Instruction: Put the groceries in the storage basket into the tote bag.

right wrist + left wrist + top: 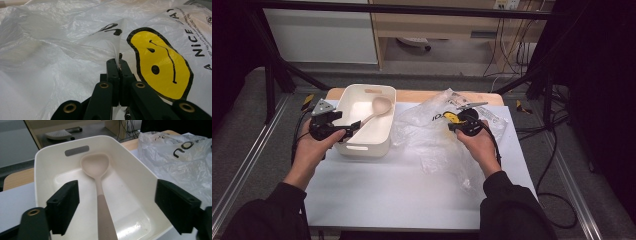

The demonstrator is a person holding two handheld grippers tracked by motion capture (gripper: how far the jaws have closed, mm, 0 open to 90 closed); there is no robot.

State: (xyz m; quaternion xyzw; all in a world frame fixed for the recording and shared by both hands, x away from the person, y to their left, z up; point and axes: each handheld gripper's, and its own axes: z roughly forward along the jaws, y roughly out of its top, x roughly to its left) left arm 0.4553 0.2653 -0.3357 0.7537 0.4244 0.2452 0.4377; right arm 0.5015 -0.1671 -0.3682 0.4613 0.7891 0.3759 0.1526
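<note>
A beige silicone ladle (96, 167) lies in a white rectangular plastic bin (384, 130) on the left of the white-covered desk (402, 190), its bowl toward the far wall and its handle running to the near edge. The left gripper (349, 129) sits at the bin's near-left rim, its jaws apart on either side of the handle, not touching it. To the right of the bin lies a crumpled clear plastic bag (62, 42) printed with a yellow smiley face (161, 67). The right gripper (119, 65) has its jaws pressed together on a fold of that bag.
</note>
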